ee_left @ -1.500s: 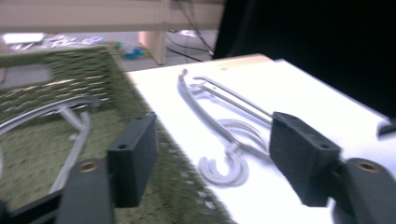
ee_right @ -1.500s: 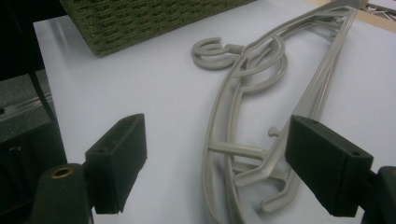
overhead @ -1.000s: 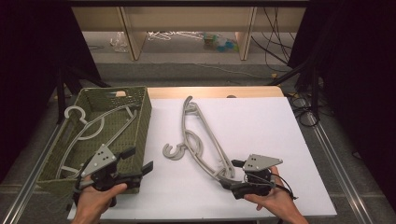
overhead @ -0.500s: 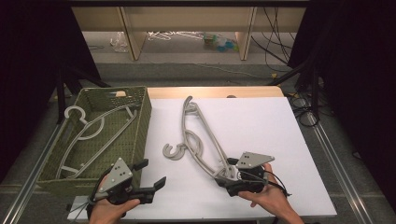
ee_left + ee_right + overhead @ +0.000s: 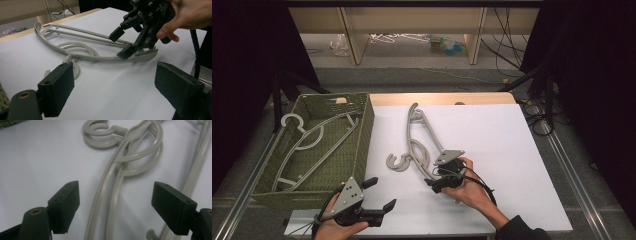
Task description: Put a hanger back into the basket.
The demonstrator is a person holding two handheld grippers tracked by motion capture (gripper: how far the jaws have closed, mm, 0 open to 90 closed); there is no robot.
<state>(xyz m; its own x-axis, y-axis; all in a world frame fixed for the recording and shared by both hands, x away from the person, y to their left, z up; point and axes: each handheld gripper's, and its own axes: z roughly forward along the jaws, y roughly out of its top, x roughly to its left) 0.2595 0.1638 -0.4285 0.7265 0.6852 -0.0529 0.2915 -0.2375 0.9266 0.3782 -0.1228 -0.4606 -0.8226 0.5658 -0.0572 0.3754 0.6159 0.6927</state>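
Grey plastic hangers [image 5: 418,142] lie stacked on the white tabletop [image 5: 502,145], hooks [image 5: 398,161] pointing left. My right gripper [image 5: 435,181] is open at their near end, its jaws straddling the curved arms [image 5: 110,195] just above the table. The right gripper view shows my right gripper [image 5: 118,207] with the hooks [image 5: 100,135] ahead of it. My left gripper [image 5: 380,193] is open and empty near the table's front edge, facing right. In the left gripper view, my left gripper [image 5: 117,92] looks at the hangers [image 5: 75,53] and the right gripper [image 5: 121,43].
A green woven basket [image 5: 368,130] stands at the table's left with a grey hanger [image 5: 312,137] inside. A wooden strip [image 5: 437,98] runs along the far edge. Cables [image 5: 537,110] hang off the right side. Shelving and clutter sit beyond the table.
My right gripper has moved left and away from me onto the hangers' near end. My left gripper has drawn back toward the front edge and turned to the right.
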